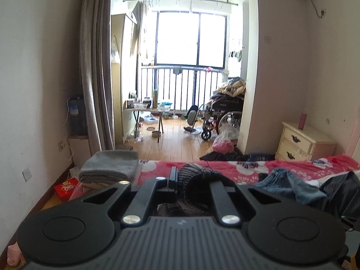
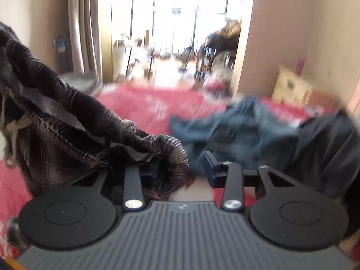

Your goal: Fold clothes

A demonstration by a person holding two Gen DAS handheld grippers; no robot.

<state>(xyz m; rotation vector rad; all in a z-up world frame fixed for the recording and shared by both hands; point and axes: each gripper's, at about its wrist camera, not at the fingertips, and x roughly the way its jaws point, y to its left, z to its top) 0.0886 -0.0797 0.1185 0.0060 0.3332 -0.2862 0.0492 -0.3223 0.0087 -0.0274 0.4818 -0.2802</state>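
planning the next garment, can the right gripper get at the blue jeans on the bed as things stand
Probably not yet. The right gripper is open, but the plaid garment is draped over its left finger. The blue jeans lie uncovered just ahead on the bed.

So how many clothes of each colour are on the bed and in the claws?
Dark plaid: 1, plaid garment
Blue: 1, jeans
Dark navy or black: 1, dark garment
Grey: 1, folded grey cloth
Total: 4
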